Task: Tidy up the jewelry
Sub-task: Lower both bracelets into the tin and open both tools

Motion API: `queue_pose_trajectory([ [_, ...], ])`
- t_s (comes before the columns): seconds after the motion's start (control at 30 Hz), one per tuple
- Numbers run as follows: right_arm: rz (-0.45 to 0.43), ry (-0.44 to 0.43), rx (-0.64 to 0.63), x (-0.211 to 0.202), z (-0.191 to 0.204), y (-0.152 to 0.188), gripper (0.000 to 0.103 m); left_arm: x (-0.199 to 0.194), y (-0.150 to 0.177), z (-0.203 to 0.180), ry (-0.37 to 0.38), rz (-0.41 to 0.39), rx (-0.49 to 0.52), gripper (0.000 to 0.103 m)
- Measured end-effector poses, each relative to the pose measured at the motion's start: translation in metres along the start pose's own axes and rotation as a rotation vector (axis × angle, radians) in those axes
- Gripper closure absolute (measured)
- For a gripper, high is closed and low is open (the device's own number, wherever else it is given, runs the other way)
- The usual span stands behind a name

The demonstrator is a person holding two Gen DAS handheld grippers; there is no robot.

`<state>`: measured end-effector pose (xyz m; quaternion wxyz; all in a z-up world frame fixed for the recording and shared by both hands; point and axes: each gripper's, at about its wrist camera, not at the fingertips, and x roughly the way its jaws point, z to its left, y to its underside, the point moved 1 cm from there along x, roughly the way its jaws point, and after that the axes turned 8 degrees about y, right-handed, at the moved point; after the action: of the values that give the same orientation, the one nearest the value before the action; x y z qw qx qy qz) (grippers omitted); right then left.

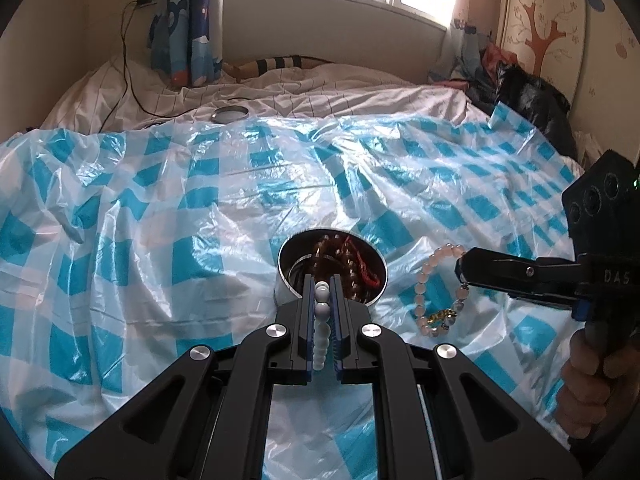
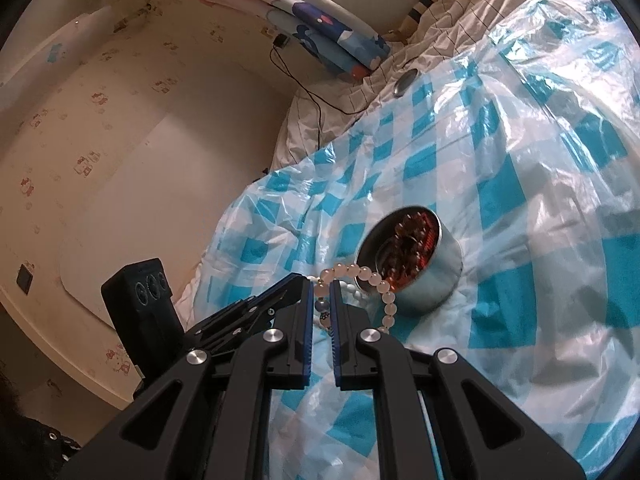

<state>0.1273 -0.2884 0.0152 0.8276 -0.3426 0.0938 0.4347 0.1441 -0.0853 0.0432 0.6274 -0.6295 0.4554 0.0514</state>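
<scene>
A round metal tin [image 1: 290, 278] [image 2: 432, 276] stands on the checked plastic sheet and holds brown beads and a red cord. My left gripper [image 1: 322, 284] is shut on a white bead bracelet [image 1: 322, 310], held just over the tin's near rim. In the left wrist view my right gripper [image 1: 460, 270] comes in from the right, shut on a pink bead bracelet [image 1: 424, 292] that hangs beside the tin. The right wrist view shows the same grip: my right gripper [image 2: 322, 298] pinches the pink bracelet [image 2: 376, 280], which arcs toward the tin, with the left gripper's fingers [image 2: 276, 296] close on its left.
A blue and white checked plastic sheet [image 1: 160, 220] covers the bed. A round metal lid [image 1: 230, 114] lies at the far edge of the sheet, near a black cable [image 1: 128, 60]. Curtains and a window stand behind. A dark bag [image 1: 528, 96] sits at the right. A hand [image 1: 588, 384] holds the right gripper.
</scene>
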Motion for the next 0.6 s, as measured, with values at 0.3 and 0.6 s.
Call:
queue_pose_trajectory([
  [0.3,-0.052,-0.029,0.004,0.007,0.010,-0.027,0.094,0.007,-0.022,0.020,0.128,-0.089,-0.109,0.096],
  [0.6,0.084,0.120,-0.047,0.066,0.005,-0.039,0.094,0.068,-0.013,0.055,0.198,0.008,-0.338,0.095],
])
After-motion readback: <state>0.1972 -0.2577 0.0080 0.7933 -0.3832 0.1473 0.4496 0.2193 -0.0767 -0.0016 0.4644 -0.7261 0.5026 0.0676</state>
